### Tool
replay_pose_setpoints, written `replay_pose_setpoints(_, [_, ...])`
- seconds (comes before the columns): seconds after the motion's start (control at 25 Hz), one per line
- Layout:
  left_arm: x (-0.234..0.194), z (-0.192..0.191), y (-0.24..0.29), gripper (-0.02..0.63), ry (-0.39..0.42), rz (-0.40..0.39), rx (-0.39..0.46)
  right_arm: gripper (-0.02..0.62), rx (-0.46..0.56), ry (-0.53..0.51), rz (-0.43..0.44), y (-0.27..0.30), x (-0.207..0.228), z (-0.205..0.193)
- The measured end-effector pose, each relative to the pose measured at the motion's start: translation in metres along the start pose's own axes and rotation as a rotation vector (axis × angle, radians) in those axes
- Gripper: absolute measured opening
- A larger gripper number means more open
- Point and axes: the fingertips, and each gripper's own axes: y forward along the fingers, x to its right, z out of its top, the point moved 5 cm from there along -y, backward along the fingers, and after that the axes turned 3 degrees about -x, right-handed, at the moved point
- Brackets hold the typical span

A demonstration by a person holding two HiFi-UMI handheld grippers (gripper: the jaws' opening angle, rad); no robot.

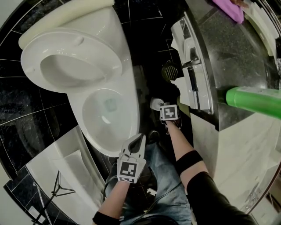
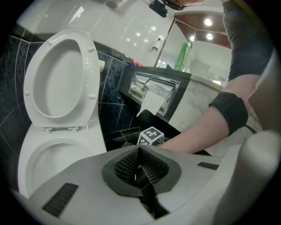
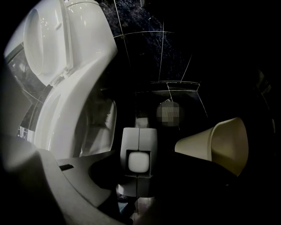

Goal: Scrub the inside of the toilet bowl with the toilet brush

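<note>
The white toilet stands with its seat up and its bowl open. The toilet brush's white handle rises from the dark floor beside the bowl. My right gripper points straight down over it. In the right gripper view the handle stands upright between the two jaws of the right gripper. It is too dark there to see whether the pads press on it. My left gripper hovers at the bowl's near rim, and in its own view the left gripper is shut and empty.
A stone counter on the right carries a green bottle and a pink cloth. A toilet-paper holder is fixed to its side. A cream funnel-shaped container sits right of the brush. The person's jeans-clad knee is below.
</note>
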Motion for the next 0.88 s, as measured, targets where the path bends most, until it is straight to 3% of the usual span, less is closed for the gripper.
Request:
replay_pose_setpoints(0.32, [-0.002, 0.001, -0.005, -0.006, -0.019, 0.009, -0.007, 0.192, 0.008, -0.015, -0.035, -0.012, 0.0, 0.003])
replay_pose_setpoints(0.48, [-0.001, 0.005, -0.014, -0.006, 0.019, -0.002, -0.012, 0.192, -0.014, -0.007, -0.024, -0.027, -0.005, 0.0])
replay_pose_setpoints(0.72, [0.004, 0.018, -0.037, -0.006, 0.067, -0.01, -0.011, 0.192, -0.008, -0.004, -0.014, -0.064, -0.012, 0.002])
replay_pose_setpoints(0.88, [0.011, 0.036, -0.064, -0.006, 0.053, 0.005, 0.0, 0.192, -0.001, -0.041, -0.042, -0.101, -0.021, 0.002])
